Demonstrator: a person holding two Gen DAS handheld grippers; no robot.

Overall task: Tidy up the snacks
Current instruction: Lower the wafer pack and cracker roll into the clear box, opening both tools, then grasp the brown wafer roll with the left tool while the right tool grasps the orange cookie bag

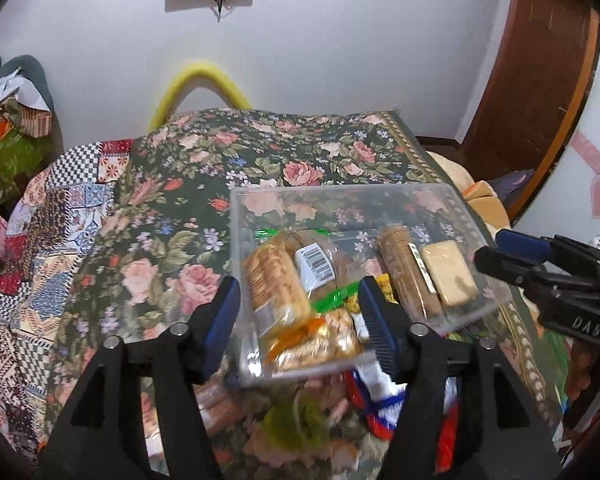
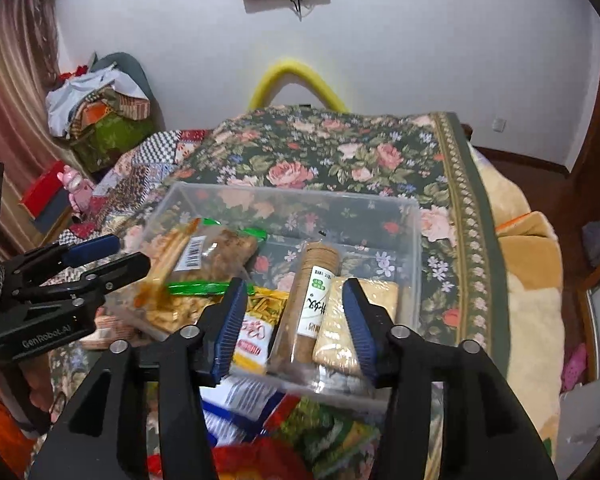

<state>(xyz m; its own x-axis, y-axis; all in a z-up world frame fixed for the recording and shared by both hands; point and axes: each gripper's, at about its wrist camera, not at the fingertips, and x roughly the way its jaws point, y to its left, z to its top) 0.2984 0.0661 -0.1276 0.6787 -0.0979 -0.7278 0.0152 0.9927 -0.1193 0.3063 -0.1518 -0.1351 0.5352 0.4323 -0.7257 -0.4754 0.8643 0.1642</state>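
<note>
A clear plastic bin sits on a floral bedspread. It holds a cracker pack with green ends, a brown roll of biscuits, a pale wrapped block, a yellow snack bag and an orange-wrapped pack. My left gripper is open over the bin's near left side. My right gripper is open over the brown roll and pale block.
Loose snack packets in blue, red and green lie on the floral bedspread in front of the bin. A patchwork quilt lies left. Piled clothes stand at far left; a yellow hoop rises behind the bed.
</note>
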